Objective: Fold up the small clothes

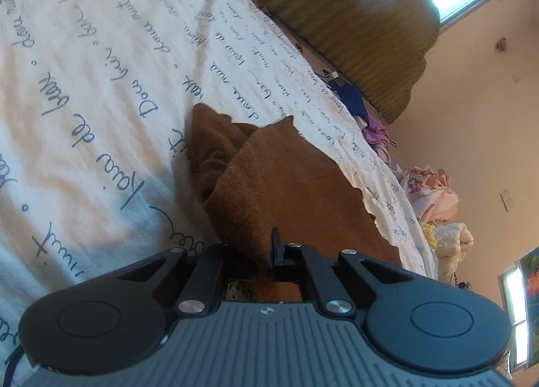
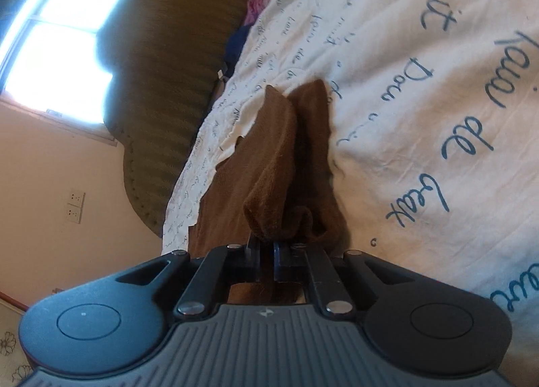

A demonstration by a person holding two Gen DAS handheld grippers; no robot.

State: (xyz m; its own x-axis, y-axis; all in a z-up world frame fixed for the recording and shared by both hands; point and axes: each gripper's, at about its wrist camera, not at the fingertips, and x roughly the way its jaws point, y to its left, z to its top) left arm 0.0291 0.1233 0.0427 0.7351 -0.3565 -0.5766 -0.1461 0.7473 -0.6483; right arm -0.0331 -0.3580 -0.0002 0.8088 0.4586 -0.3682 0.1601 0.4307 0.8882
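A small brown knit garment [image 1: 279, 181] lies bunched on a white bedsheet [image 1: 84, 67] printed with blue script. My left gripper [image 1: 259, 252] is shut on its near edge; the cloth covers one finger. In the right wrist view the same brown garment [image 2: 279, 164] runs away from me in two folds over the sheet [image 2: 421, 100]. My right gripper [image 2: 267, 245] is shut on its near end, with cloth bunched over the fingertips.
An olive-green padded headboard [image 1: 353, 33] [image 2: 175, 67] stands at the bed's far end against a peach wall. A pile of blue, pink and pale clothes [image 1: 431, 198] lies along the bed's far edge. A bright window [image 2: 57, 36] is behind the headboard.
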